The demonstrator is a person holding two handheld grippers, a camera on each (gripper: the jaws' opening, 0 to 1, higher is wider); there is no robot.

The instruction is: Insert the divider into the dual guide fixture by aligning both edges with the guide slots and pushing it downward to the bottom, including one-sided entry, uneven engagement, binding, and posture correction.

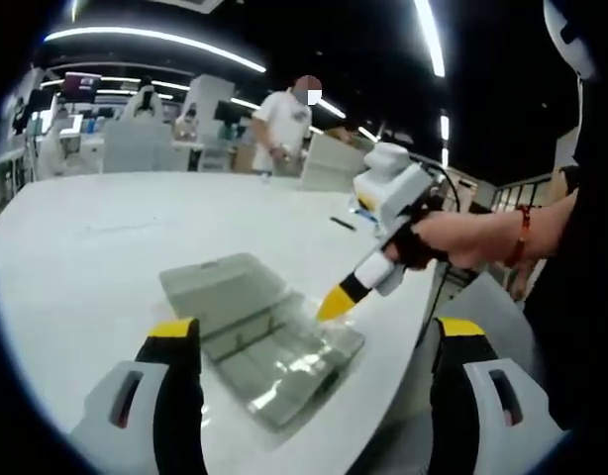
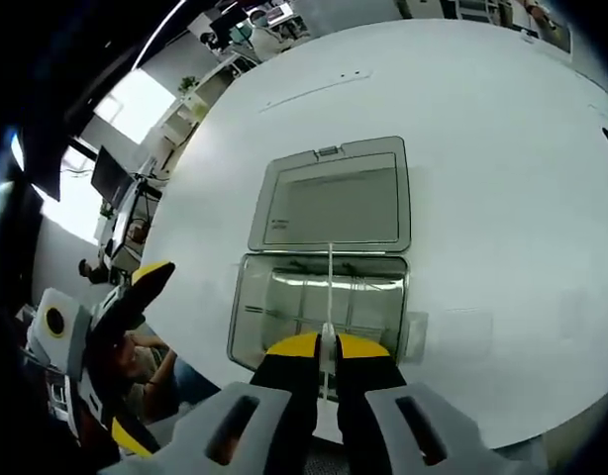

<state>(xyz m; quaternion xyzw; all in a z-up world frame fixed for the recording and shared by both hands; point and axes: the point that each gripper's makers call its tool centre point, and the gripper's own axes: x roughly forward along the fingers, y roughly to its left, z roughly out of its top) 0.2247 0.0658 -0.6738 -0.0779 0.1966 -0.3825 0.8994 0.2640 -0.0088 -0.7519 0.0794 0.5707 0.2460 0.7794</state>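
A clear plastic box, the guide fixture (image 2: pixel 284 309), lies on the white table with its lid (image 2: pixel 334 198) folded open flat behind it. A thin clear divider (image 2: pixel 331 282) stands edge-on over the middle of the box's base. My right gripper (image 2: pixel 327 344) is shut on the divider's near edge. In the left gripper view the right gripper (image 1: pixel 335 301) comes in from the right in a person's hand, its yellow tips down at the fixture (image 1: pixel 274 366). My left gripper (image 1: pixel 319 334) hovers open over the box's near end, holding nothing, and appears again (image 2: pixel 136 356) left of the box.
The round white table (image 1: pixel 106 257) has wide bare surface beyond the lid; its edge runs close to the box's near side. A small dark item (image 1: pixel 343 224) lies farther back. A person (image 1: pixel 284 129) stands behind the table among desks and white equipment.
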